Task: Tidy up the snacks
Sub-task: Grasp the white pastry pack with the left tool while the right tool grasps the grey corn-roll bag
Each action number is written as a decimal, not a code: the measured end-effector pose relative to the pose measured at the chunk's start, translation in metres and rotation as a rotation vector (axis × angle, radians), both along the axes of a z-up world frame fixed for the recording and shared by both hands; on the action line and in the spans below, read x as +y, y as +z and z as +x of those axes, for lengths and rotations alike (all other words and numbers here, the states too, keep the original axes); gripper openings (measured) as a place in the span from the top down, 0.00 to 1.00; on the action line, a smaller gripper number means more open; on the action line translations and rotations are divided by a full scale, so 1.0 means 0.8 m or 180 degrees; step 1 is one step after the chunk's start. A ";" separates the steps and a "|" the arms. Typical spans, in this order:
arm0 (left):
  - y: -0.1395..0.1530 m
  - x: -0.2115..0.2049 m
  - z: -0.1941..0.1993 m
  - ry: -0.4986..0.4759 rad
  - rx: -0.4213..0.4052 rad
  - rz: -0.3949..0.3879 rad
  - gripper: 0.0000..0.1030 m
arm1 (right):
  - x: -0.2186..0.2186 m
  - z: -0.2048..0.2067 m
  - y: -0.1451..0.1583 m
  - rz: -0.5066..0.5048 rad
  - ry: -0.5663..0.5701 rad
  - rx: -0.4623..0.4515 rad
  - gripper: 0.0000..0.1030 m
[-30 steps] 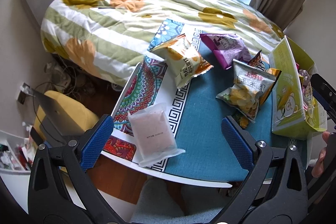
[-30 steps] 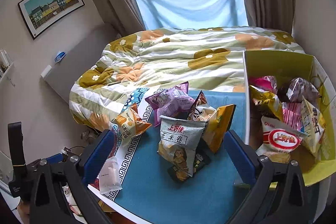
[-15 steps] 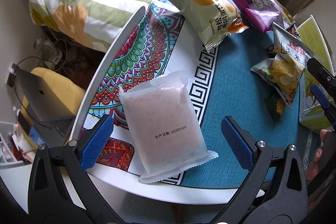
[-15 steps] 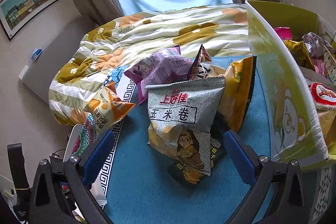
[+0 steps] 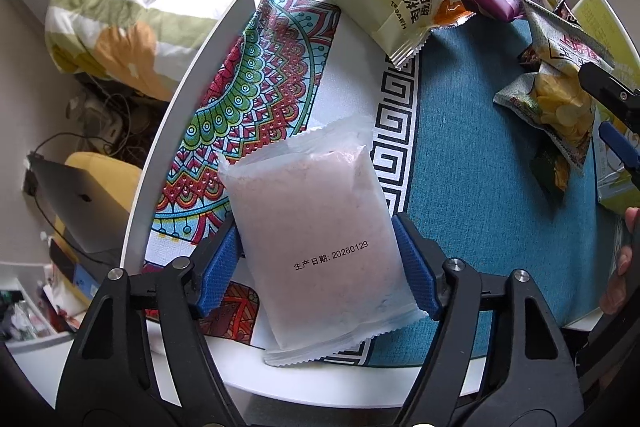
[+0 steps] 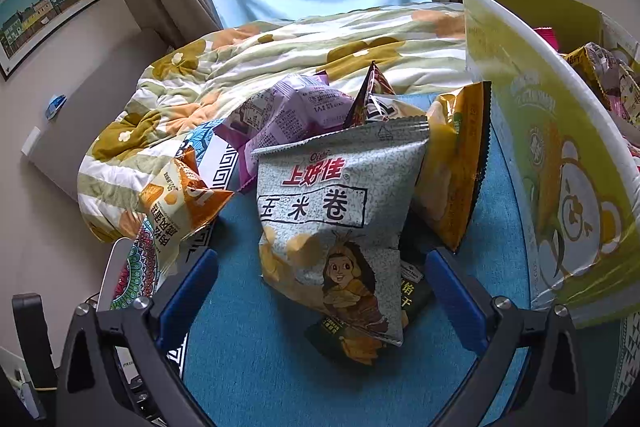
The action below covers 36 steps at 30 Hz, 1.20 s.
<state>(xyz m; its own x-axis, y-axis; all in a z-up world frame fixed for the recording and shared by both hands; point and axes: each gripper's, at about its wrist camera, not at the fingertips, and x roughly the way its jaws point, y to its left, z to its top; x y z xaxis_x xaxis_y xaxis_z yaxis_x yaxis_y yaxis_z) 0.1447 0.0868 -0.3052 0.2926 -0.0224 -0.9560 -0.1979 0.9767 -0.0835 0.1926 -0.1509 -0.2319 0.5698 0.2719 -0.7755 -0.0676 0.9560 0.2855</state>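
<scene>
A translucent pinkish snack packet [image 5: 316, 239] lies at the near edge of the round table [image 5: 192, 107]. My left gripper [image 5: 318, 267] is shut on the packet, its blue pads pressing both sides. My right gripper [image 6: 320, 295] is open, its fingers on either side of a grey corn-roll chip bag [image 6: 336, 211] and not touching it. A dark green packet [image 6: 408, 295] lies under that bag. A yellow bag [image 6: 452, 167], a purple bag [image 6: 288, 115] and an orange-and-cream bag [image 6: 180, 203] lie around it. The green snack box [image 6: 560, 155] stands at the right.
A bed with a flowered quilt [image 6: 280, 55] lies just behind the table. A laptop [image 5: 76, 199] and cables sit on the floor to the left of the table. The right gripper's finger [image 5: 618, 143] shows at the right edge of the left wrist view.
My left gripper has moved down to the pinkish packet and closed on it. My right gripper has moved closer to the grey chip bag, still open.
</scene>
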 end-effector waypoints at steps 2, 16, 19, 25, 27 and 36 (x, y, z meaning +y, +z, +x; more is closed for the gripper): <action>0.001 0.004 0.001 -0.0028 -0.0023 -0.0081 0.34 | 0.000 0.001 -0.003 0.0005 -0.0038 0.0034 0.00; 0.004 -0.002 0.021 -0.0382 -0.0095 -0.0073 0.35 | 0.009 0.013 -0.015 -0.0082 -0.0330 0.0006 0.00; 0.004 -0.004 0.025 -0.0429 -0.0113 -0.0067 0.35 | 0.008 0.015 -0.020 -0.0102 -0.0377 0.0006 0.00; 0.003 -0.006 0.028 -0.0489 -0.0124 -0.0047 0.35 | 0.010 0.017 -0.025 -0.0123 -0.0396 0.0010 0.00; 0.003 -0.005 0.028 -0.0497 -0.0123 -0.0050 0.35 | 0.012 0.019 -0.025 -0.0130 -0.0380 0.0005 0.00; 0.003 -0.006 0.028 -0.0506 -0.0120 -0.0047 0.35 | 0.018 0.022 -0.025 -0.0148 -0.0266 0.0006 0.27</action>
<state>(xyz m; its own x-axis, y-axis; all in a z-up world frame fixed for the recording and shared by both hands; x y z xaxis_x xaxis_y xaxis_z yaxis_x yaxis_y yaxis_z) 0.1669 0.0817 -0.3026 0.3198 -0.0853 -0.9436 -0.0375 0.9940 -0.1025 0.2101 -0.1368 -0.2516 0.5875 0.1872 -0.7873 0.0134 0.9705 0.2407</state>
